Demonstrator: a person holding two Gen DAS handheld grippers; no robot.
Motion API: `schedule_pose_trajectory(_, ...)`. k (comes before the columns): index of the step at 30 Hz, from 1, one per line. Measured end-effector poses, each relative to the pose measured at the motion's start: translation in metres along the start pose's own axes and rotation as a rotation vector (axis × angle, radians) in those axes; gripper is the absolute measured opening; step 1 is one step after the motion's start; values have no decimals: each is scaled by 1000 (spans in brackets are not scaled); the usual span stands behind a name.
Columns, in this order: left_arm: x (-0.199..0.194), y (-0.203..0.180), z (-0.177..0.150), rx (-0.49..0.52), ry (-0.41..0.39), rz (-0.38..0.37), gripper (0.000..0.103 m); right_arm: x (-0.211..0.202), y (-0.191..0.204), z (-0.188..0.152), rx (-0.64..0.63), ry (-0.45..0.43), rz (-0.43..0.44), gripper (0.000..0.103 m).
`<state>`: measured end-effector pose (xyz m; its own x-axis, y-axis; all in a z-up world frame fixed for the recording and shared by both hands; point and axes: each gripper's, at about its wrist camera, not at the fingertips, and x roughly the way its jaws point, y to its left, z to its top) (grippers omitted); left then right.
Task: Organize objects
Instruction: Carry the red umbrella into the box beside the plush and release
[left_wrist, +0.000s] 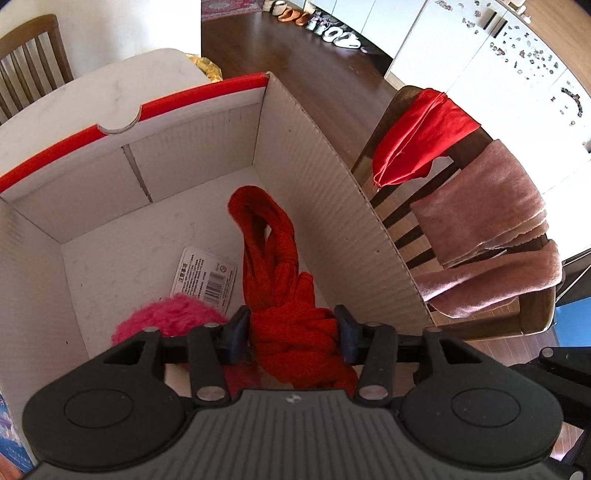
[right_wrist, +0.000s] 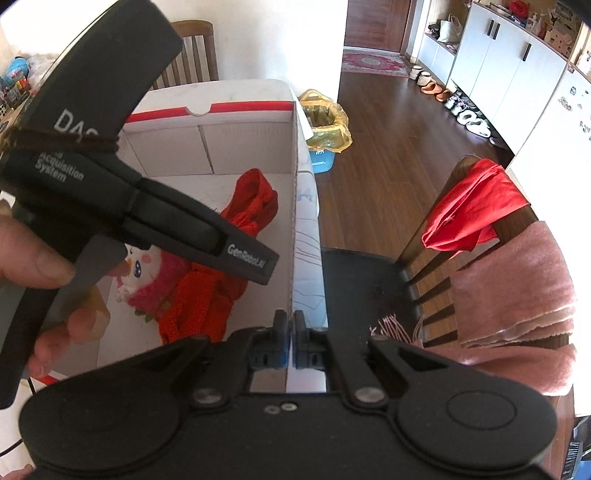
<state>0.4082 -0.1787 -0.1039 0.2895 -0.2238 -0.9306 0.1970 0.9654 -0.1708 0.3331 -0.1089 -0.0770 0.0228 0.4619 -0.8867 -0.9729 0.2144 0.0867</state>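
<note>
A white cardboard box (left_wrist: 314, 129) with a red rim stands open below me. On its floor lies a red knitted scarf (left_wrist: 266, 236), beside a pink plush toy (left_wrist: 170, 317) and a printed label card (left_wrist: 208, 277). My left gripper (left_wrist: 292, 332) reaches down into the box, open, with the bunched near end of the scarf between its blue pads. In the right wrist view the scarf (right_wrist: 255, 199) and plush toy (right_wrist: 147, 280) show past a hand (right_wrist: 33, 258). My right gripper (right_wrist: 289, 321) is shut on the top edge of the box's right wall (right_wrist: 295, 184).
The box rests on a white table (left_wrist: 92, 96). A wooden chair to the right carries a red cloth (right_wrist: 472, 206) and a pink towel (right_wrist: 517, 295) over its back; its black seat (right_wrist: 362, 280) holds a fringed end. A bin with a yellow bag (right_wrist: 325, 118) stands behind.
</note>
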Motion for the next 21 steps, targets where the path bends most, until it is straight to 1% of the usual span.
schedule_pose_trajectory(1, -1, 0, 0, 4, -5, -2, 59, 0, 1, 0, -5, 1, -2, 2)
schedule_pose_trajectory(2, 1, -2, 2, 7, -9, -5, 65, 1, 1, -1, -10, 1, -3, 2)
schedule_pose_trajectory(3, 0, -2, 1, 8, -14, -6, 68, 1, 1, -1, -11, 3, -2, 2)
schedule_pose_trajectory(10, -19, 5, -1, -23, -57, -23, 68, 1, 2, -1, -17, 6, 1, 2)
schedule_pose_trajectory(12, -29, 7, -4, -23, -75, -34, 68, 2, 2, -1, -17, 8, 4, 2)
schedule_pose_trajectory(21, -81, 16, -24, -12, -158, -39, 68, 2, 2, -1, -23, 18, 2, 2)
